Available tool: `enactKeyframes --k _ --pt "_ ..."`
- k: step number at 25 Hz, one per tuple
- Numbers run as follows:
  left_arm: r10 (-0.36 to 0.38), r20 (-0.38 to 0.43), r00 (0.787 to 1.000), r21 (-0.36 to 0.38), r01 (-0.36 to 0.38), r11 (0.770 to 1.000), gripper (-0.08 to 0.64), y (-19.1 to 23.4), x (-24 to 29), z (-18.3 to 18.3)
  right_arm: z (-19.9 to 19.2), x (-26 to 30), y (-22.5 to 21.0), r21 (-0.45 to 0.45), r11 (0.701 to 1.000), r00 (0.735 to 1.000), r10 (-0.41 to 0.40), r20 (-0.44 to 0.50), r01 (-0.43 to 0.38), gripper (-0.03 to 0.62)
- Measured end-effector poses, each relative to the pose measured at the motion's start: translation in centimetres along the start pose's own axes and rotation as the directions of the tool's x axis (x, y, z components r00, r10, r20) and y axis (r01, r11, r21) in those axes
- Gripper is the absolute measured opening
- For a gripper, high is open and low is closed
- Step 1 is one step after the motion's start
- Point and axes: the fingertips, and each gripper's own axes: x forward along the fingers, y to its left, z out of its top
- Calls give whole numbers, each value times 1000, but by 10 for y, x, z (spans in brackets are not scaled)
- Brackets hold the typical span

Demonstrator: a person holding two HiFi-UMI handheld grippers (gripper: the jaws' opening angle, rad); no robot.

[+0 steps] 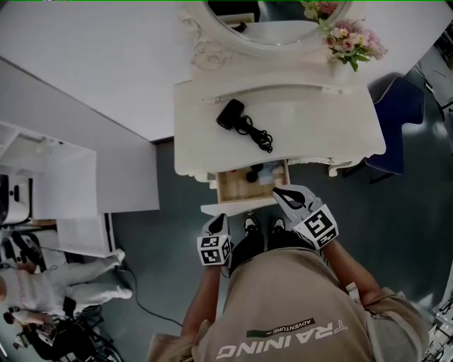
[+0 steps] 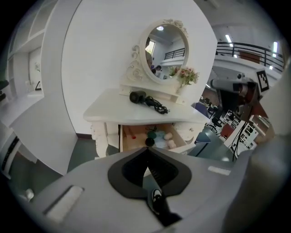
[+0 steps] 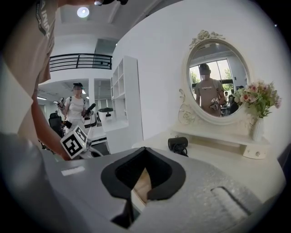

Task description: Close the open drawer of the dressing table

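Note:
The white dressing table [image 1: 311,127] stands ahead of me, and its middle drawer [image 1: 249,185] is pulled out. The drawer shows a wooden inside with several small items [image 2: 157,135]. Its white front panel [image 1: 233,206] faces me. My left gripper [image 1: 220,220] is shut and empty, just short of the panel's left part. My right gripper [image 1: 280,192] is also shut and empty, and hangs over the drawer's right front corner. In the left gripper view the jaws [image 2: 146,150] aim at the open drawer. In the right gripper view the drawer's wood [image 3: 142,185] shows under the jaws [image 3: 144,150].
A black hair dryer [image 1: 231,113] with a coiled cord lies on the tabletop. An oval mirror [image 1: 276,21] and a flower vase [image 1: 352,44] stand at the back. A blue chair [image 1: 400,117] is to the right, a white shelf unit [image 1: 67,184] to the left, and a person [image 1: 49,286] is at lower left.

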Motion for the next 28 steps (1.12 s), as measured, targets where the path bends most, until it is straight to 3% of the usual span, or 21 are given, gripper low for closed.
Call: enactKeyframes --k 6,14,22,28 --pt "-22 -164 986 7 24 1000 18 21 24 -58 5 2 0 4 999 999 -52 -13 52 3" --pt "-78 -252 964 32 89 996 18 32 46 -86 -3 -3 -3 30 989 989 -147 -29 148 2" --pt "-125 -306 944 57 149 987 18 42 61 -88 -8 -2 0 60 977 978 -204 -41 206 2" --pt "-141 -317 938 35 160 986 18 46 71 -77 -5 -6 -14 161 956 969 -247 -18 247 2"
